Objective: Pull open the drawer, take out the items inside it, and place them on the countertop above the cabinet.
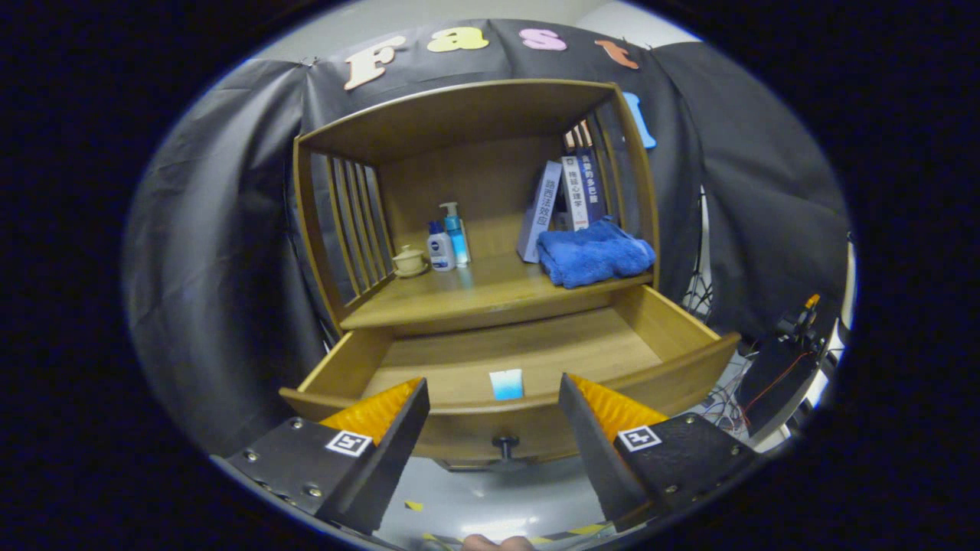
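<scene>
The wooden drawer (pixel 658 321) of the cabinet stands pulled out toward me. A small blue and white packet (pixel 506 383) leans against the inside of its front panel, partly hidden by that panel. The drawer's dark knob (pixel 505 442) sits just below it on the front. My gripper (pixel 494 409) is open, with nothing between its fingers. It hovers in front of the drawer's front panel, one finger to each side of the packet and the knob. The countertop (pixel 475 295) lies just above the drawer.
On the countertop stand a folded blue towel (pixel 593 256) at the right, several books (pixel 563 199) behind it, two bottles (pixel 448 241) and a small lidded cup (pixel 409 261) at the left. Slatted side walls enclose the shelf. Equipment and cables (pixel 788 344) stand right of the cabinet.
</scene>
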